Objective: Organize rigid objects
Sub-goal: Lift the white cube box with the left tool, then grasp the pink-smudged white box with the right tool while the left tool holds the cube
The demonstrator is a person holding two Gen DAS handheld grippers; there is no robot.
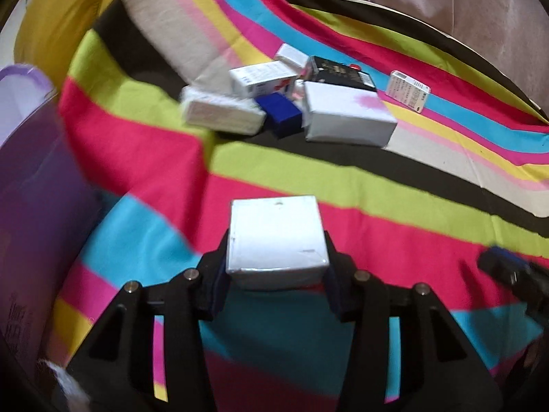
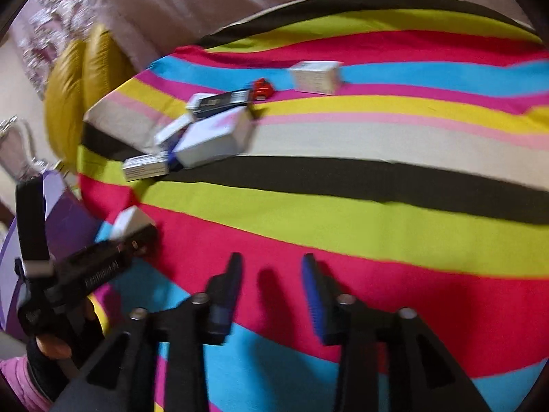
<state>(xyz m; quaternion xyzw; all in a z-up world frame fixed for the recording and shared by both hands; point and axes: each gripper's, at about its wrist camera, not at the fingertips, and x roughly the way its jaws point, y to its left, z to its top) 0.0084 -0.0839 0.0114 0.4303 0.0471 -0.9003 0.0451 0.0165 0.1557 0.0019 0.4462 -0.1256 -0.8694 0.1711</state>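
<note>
Two tongs: the left gripper (image 1: 276, 240) clasps a white cardboard box (image 1: 277, 238); the right gripper (image 2: 271, 281) gapes, released, above the striped cloth (image 2: 377, 226).

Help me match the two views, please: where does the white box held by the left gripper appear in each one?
Left wrist view: the white box sits low in the centre, clamped by the left gripper.
Right wrist view: the same box shows at the left edge, at that gripper's tip.
Shared landmark: the pile of boxes on the striped cloth.
</note>
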